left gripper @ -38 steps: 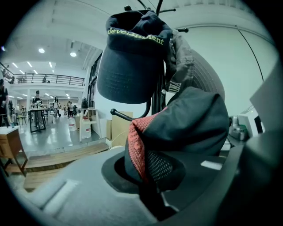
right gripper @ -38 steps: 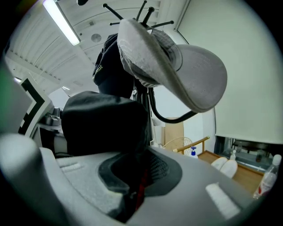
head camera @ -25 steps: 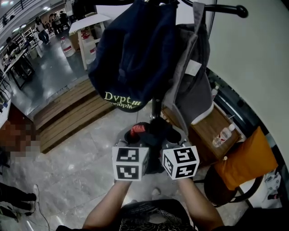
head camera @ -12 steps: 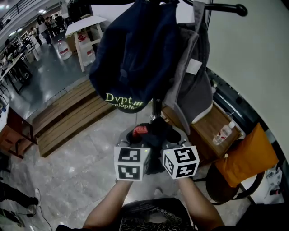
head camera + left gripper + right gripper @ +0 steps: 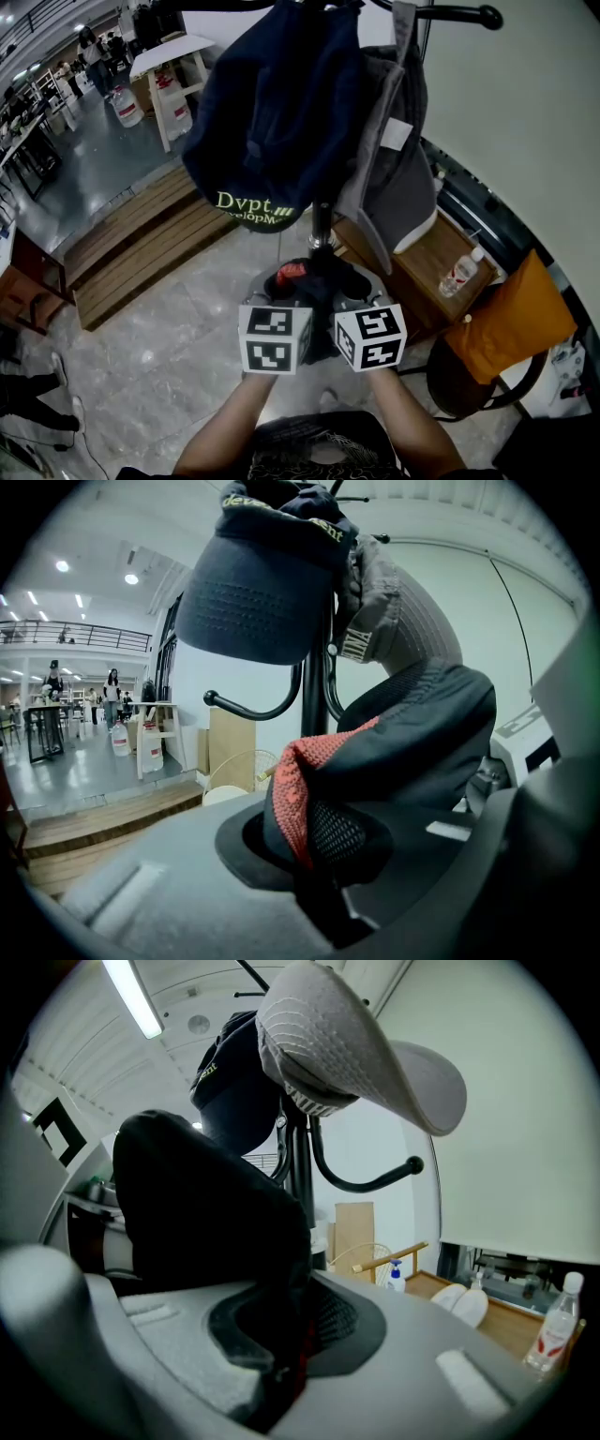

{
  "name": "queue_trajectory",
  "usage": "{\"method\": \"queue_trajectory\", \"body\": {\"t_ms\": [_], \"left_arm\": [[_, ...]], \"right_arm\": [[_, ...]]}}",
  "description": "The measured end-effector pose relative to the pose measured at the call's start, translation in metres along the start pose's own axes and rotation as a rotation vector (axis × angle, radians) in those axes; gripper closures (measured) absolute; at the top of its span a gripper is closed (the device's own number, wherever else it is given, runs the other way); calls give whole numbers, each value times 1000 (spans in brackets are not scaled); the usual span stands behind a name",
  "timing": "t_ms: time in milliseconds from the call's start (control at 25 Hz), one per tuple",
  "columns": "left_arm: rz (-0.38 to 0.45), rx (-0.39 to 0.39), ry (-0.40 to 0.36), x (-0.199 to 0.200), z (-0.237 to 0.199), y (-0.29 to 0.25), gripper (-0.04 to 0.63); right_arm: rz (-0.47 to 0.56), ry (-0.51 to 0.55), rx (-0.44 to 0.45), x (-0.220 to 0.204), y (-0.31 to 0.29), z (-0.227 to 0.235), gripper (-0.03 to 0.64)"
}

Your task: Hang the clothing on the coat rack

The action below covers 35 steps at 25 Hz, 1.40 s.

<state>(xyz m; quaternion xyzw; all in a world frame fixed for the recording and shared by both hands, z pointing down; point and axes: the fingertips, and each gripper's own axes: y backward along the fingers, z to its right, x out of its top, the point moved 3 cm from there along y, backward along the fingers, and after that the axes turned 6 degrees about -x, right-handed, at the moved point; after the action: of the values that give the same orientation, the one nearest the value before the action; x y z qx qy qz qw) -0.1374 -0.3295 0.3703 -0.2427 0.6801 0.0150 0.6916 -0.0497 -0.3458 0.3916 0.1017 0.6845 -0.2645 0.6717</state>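
Below coat rack [image 5: 322,221] | bunched black garment [image 5: 328,274], red mesh lining | left tongs [image 5: 323,869], right tongs [image 5: 281,1349] clamp it

A slatted brown wooden platform [image 5: 141,234] lies at centre left on the glossy grey stone floor [image 5: 159,356]. At upper left, a white table [image 5: 178,52] stands beside a large clear water jug [image 5: 124,103]. At right, a clear plastic bottle [image 5: 459,270] lies on a low wooden table [image 5: 422,274], near an orange cushion [image 5: 511,323] on a dark round chair [image 5: 459,380].
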Motion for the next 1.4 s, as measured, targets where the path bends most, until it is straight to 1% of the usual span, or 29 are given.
{"method": "queue_trajectory", "body": {"t_ms": [480, 1400], "left_arm": [[-20, -26, 2, -10, 4, 2, 566], [-35, -55, 16, -24, 12, 9, 566]], "right_arm": [[-36, -10, -9, -13, 5, -6, 591], [-80, 18, -13, -29, 16, -17, 591]]}}
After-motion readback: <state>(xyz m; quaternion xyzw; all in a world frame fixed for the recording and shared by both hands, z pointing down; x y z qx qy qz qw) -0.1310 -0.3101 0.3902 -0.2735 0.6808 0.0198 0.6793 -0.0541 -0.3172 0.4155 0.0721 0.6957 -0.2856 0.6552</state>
